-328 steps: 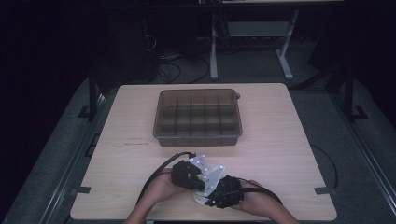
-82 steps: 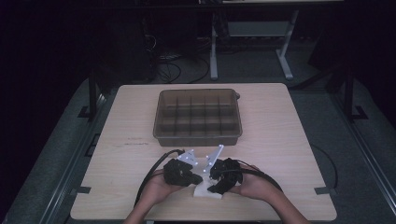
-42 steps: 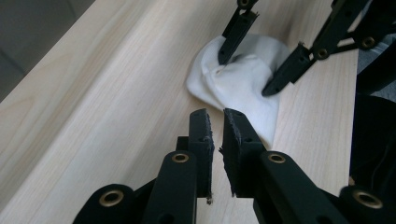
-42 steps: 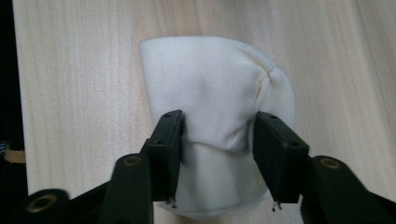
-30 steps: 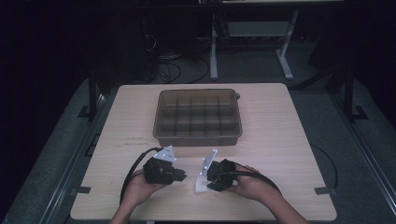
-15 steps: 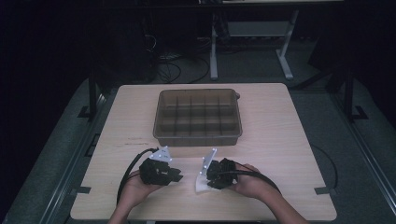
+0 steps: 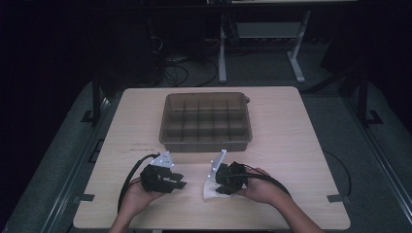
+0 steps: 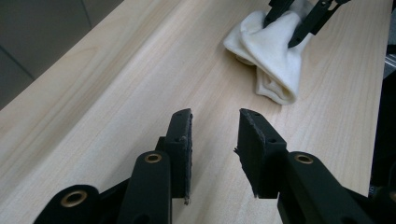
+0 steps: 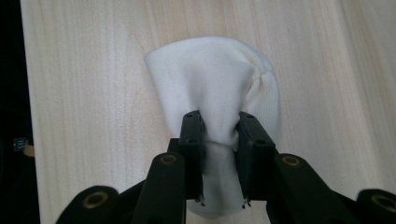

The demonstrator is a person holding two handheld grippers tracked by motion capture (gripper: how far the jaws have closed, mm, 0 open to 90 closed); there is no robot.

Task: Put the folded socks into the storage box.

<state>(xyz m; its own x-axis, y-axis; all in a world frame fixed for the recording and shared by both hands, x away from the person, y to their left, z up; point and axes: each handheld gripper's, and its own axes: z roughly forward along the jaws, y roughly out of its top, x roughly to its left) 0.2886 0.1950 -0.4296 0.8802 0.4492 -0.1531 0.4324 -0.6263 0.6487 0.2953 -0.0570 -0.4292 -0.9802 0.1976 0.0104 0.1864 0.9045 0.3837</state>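
On the pale wooden worktop (image 7: 291, 145), the right tongs (image 9: 219, 135) pinch a bunched white knitted sock (image 9: 215, 79) lying near the 6 o'clock edge. The left tongs (image 8: 215, 135) hover at its 9 o'clock, jaws parted, empty. A brown compartmented plastic tray (image 7: 206, 141) sits at 12 o'clock.

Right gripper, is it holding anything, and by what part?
Yes. The right gripper is shut on the white sock, pinching a bunched fold near its middle. The left gripper is open and holds nothing.
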